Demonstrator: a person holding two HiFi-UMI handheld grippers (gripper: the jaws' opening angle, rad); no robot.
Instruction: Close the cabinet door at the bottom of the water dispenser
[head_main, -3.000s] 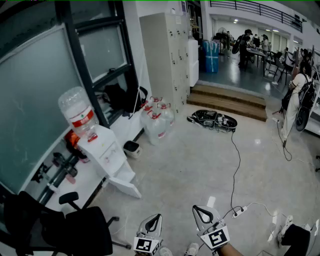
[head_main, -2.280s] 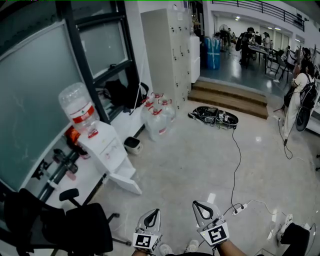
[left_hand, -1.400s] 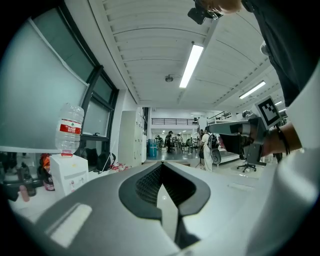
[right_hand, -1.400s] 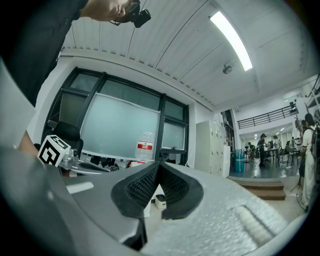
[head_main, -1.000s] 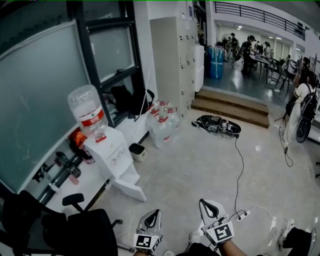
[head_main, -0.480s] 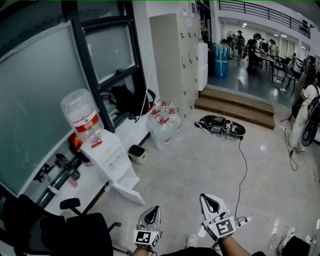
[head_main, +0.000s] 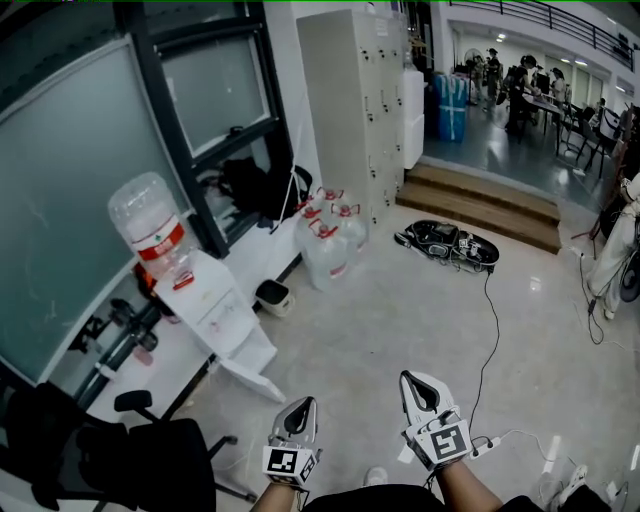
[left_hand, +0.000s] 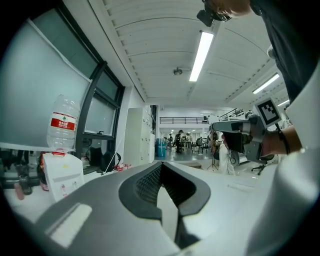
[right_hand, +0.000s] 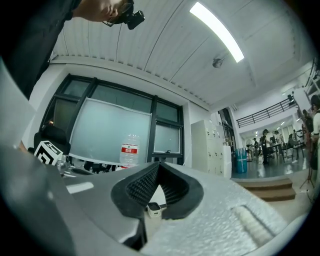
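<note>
The white water dispenser (head_main: 208, 305) stands at the left by the glass wall, carrying a clear bottle (head_main: 146, 232) with a red label. Its bottom cabinet door (head_main: 254, 381) hangs open, swung out toward the floor. My left gripper (head_main: 304, 404) and right gripper (head_main: 414, 380) are low in the head view, well short of the dispenser, both shut and holding nothing. The left gripper view shows the dispenser (left_hand: 62, 175) far off at the left past the left gripper (left_hand: 160, 165). In the right gripper view the bottle (right_hand: 129, 153) rises behind the right gripper (right_hand: 159, 164).
A black office chair (head_main: 150, 462) stands at the lower left, close to the dispenser. Several full water bottles (head_main: 325, 244) and a small bin (head_main: 270, 295) sit by the tall lockers (head_main: 355, 110). A black bag (head_main: 450, 243), a cable and a power strip (head_main: 482, 447) lie on the floor at the right.
The head view has swung and tilted a little, with the dispenser shifting slightly in it. Both grippers stay low and shut. The cabinet door remains open.
</note>
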